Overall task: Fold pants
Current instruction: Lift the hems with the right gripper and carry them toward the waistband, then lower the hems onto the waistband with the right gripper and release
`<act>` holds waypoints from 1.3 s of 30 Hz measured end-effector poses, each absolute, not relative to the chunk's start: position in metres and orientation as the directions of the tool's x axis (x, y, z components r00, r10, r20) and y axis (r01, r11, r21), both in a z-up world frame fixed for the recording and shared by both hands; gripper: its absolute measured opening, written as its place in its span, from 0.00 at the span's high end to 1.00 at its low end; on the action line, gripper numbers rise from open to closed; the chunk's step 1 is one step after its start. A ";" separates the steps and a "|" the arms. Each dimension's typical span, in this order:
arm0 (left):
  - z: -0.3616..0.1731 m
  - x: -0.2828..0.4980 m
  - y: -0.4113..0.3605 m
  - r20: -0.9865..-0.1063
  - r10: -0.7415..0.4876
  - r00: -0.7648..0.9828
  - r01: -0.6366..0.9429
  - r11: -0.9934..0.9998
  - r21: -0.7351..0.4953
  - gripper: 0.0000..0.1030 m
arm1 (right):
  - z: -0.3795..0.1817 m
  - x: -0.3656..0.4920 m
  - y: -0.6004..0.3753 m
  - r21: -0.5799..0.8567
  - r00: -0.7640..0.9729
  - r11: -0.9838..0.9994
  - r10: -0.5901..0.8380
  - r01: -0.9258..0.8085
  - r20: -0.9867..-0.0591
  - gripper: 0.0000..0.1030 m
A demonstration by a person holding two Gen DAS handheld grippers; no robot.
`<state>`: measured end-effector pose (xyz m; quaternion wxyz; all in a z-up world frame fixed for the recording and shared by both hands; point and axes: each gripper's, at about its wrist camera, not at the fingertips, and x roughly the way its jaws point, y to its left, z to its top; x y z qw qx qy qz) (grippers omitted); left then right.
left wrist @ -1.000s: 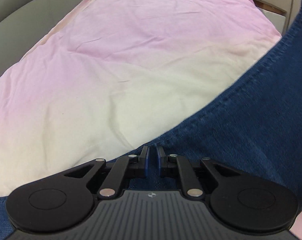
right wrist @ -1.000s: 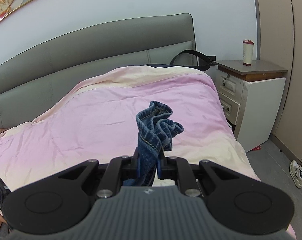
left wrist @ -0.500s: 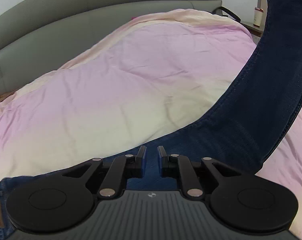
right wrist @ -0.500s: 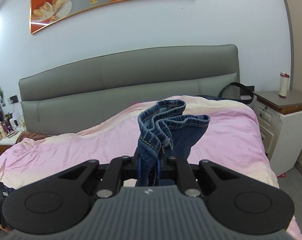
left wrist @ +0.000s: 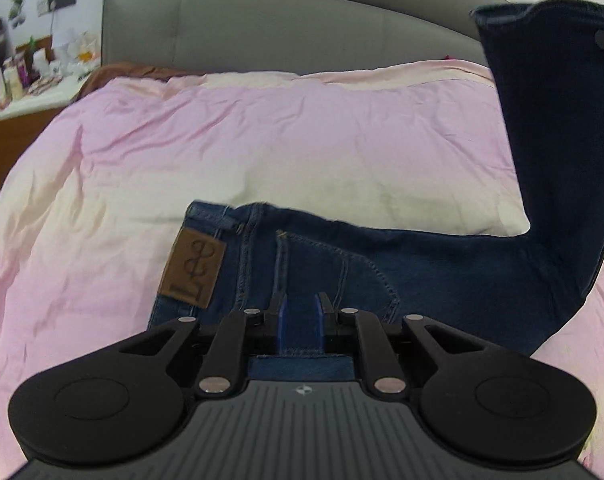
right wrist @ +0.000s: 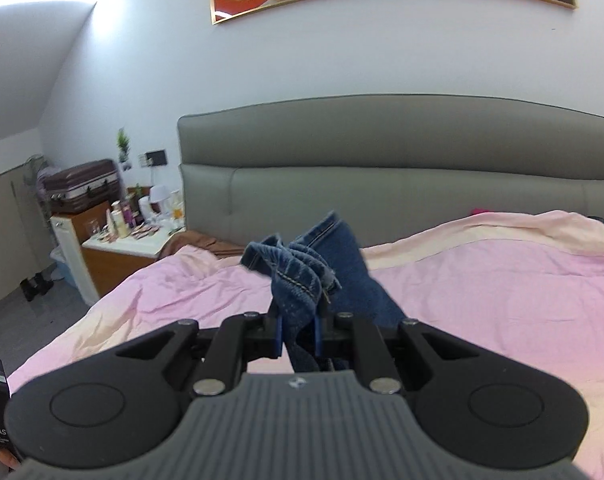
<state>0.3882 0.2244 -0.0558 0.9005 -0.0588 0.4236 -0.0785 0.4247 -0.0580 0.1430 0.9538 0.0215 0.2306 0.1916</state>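
Dark blue jeans [left wrist: 422, 272] lie on the pink bed cover [left wrist: 261, 140], waistband to the left with a brown leather patch [left wrist: 193, 272]. The legs rise steeply at the right [left wrist: 558, 128], lifted off the bed. My left gripper [left wrist: 301, 308] hovers just above the seat of the jeans with a small gap between its jaws, holding nothing. My right gripper [right wrist: 297, 324] is shut on the bunched leg hems [right wrist: 297, 272], held high above the bed.
A grey padded headboard [right wrist: 382, 176] runs along the back. A bedside cabinet [right wrist: 113, 248] crowded with bottles stands at the left, with a suitcase [right wrist: 81, 184] behind it. A brown cloth [left wrist: 117, 74] lies by the headboard.
My left gripper let go of the jeans and opened slightly, and its view swung left to the waistband. My right gripper carried the leg hems up and leftward.
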 end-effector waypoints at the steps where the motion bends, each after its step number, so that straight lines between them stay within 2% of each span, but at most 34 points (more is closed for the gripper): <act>1: -0.061 0.383 0.241 -0.755 -0.204 0.623 0.080 0.977 -0.198 0.84 | 0.134 0.428 -0.033 0.125 0.804 0.917 0.392 -0.378 -0.447 0.92; 7: -0.094 0.373 0.285 -0.751 -0.264 0.605 0.060 0.956 -0.288 0.84 | 0.057 0.460 0.090 0.131 0.696 0.879 0.447 -0.458 -0.563 0.93; 13: -0.117 0.375 0.314 -0.718 -0.340 0.607 0.036 0.915 -0.403 0.84 | 0.022 0.487 0.137 0.128 0.682 0.867 0.462 -0.482 -0.567 0.93; 16: -0.128 0.377 0.323 -0.704 -0.372 0.606 0.014 0.889 -0.458 0.85 | -0.012 0.482 0.167 0.097 0.602 0.828 0.477 -0.552 -0.640 0.93; 19: -0.134 0.372 0.329 -0.679 -0.397 0.617 -0.005 0.862 -0.507 0.85 | -0.071 0.460 0.196 0.076 0.476 0.762 0.476 -0.644 -0.740 0.93; 24: -0.136 0.365 0.338 -0.674 -0.394 0.625 -0.063 0.835 -0.547 0.83 | -0.139 0.421 0.212 0.052 0.347 0.648 0.472 -0.760 -0.811 0.91; 25: -0.136 0.366 0.338 -0.677 -0.393 0.622 -0.068 0.834 -0.547 0.81 | -0.146 0.417 0.214 0.050 0.337 0.636 0.472 -0.770 -0.815 0.89; 28: -0.136 0.368 0.337 -0.683 -0.393 0.616 -0.087 0.828 -0.554 0.73 | -0.154 0.411 0.212 0.070 0.285 0.591 0.485 -0.804 -0.827 0.76; 30: -0.138 0.372 0.335 -0.685 -0.394 0.612 -0.098 0.822 -0.560 0.63 | -0.153 0.408 0.211 0.087 0.256 0.569 0.494 -0.817 -0.831 0.69; 32: -0.142 0.376 0.332 -0.692 -0.394 0.605 -0.116 0.816 -0.567 0.61 | -0.145 0.404 0.206 0.088 0.244 0.551 0.501 -0.830 -0.830 0.67; 34: -0.147 0.375 0.331 -0.689 -0.397 0.606 -0.131 0.804 -0.580 0.61 | -0.137 0.407 0.197 0.154 0.196 0.541 0.533 -0.827 -0.823 0.68; 36: -0.150 0.371 0.331 -0.685 -0.382 0.620 -0.145 0.802 -0.579 0.61 | -0.126 0.408 0.185 0.199 0.186 0.556 0.559 -0.807 -0.808 0.65; 39: -0.149 0.366 0.331 -0.692 -0.365 0.623 -0.153 0.810 -0.565 0.61 | -0.115 0.409 0.178 0.145 0.265 0.589 0.552 -0.795 -0.790 0.66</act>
